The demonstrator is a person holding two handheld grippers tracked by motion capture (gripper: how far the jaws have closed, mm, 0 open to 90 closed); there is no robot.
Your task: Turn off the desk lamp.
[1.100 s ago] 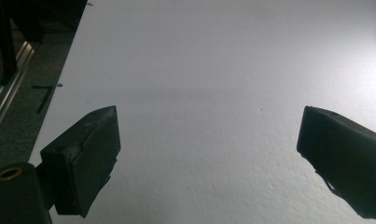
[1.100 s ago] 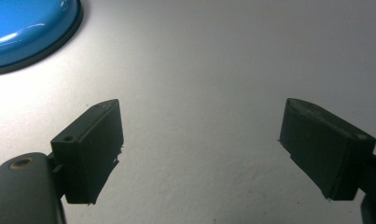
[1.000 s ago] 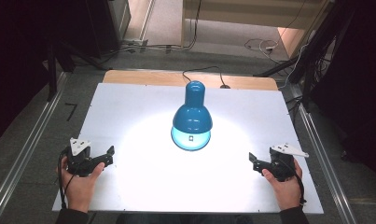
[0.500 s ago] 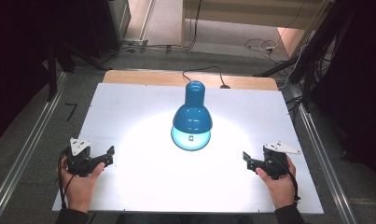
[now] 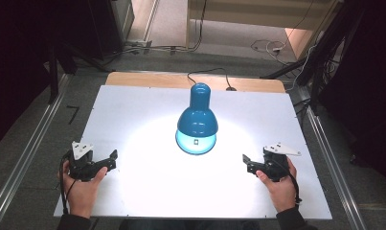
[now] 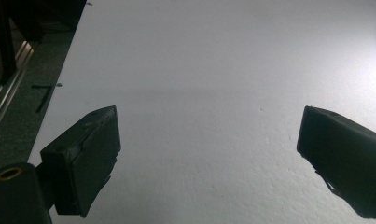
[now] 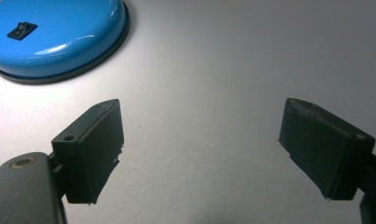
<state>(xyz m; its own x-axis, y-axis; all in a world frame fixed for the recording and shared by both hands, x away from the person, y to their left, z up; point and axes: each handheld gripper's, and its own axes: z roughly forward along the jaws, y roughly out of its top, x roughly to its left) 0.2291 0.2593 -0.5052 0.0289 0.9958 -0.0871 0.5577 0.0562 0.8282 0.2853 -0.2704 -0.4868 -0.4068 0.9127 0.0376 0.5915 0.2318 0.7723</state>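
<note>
White table [image 5: 147, 201], blue lamp [image 5: 198, 120] base partly hidden under its shade; both grippers' jaws wide apart, empty

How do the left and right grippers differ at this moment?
The left gripper sits near the table's left edge, with bare white surface ahead; the right gripper sits toward the right edge, nearer the blue lamp, whose base and switch lie ahead of it. Both are open and hold nothing.
</note>
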